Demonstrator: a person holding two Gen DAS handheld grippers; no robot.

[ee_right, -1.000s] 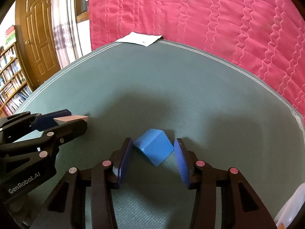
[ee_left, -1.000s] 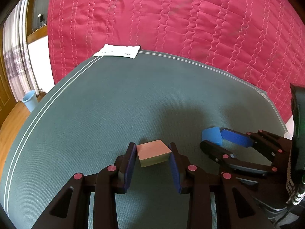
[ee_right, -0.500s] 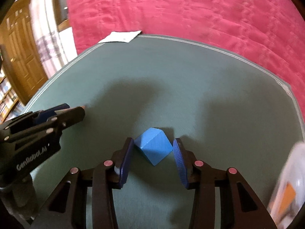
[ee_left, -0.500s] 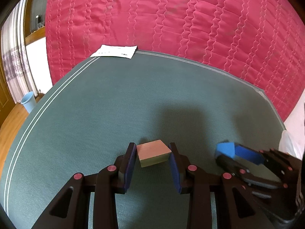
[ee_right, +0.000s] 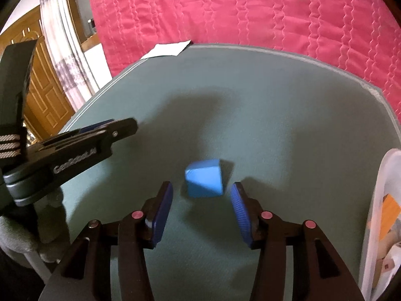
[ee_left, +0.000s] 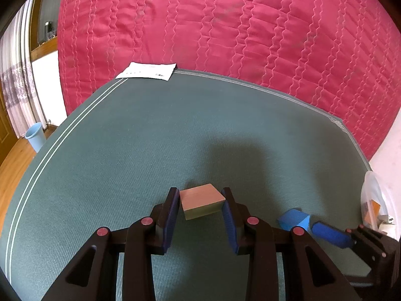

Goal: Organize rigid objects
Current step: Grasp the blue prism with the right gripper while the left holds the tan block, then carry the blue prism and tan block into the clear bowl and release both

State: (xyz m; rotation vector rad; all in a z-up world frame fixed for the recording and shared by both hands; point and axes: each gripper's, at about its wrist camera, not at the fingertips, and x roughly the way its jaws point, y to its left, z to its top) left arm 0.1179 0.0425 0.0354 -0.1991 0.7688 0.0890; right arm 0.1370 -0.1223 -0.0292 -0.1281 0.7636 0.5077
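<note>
The small tan wooden block point(ee_left: 201, 201) sits low in the middle of the left wrist view, pinched between the blue pads of the left gripper point(ee_left: 200, 207), both pads pressed right up against its sides, so that one's clamped on it. The block looks to be resting on the grey-green mat point(ee_left: 150, 138).

The bright blue faceted plastic block point(ee_right: 204, 181) is just below centre in the right wrist view, lying on the same mat between the fingers of the right gripper point(ee_right: 201, 204). Those jaws have just been opening, and there's a clear gap on either side of the blue block, so nothing's gripped there. In the left view the same blue block shows up at lower right, right at the tip of the right gripper.

Further out: a white sheet of paper point(ee_left: 146, 70) lies at the mat's far edge, upper left of centre, over the pink-red quilted bedspread point(ee_left: 225, 30). A clear plastic bin point(ee_right: 381, 225) with something orange inside sits along the right edge of the right view. A light blue waste bucket point(ee_left: 35, 136) stands on the wooden floor at the far left.
</note>
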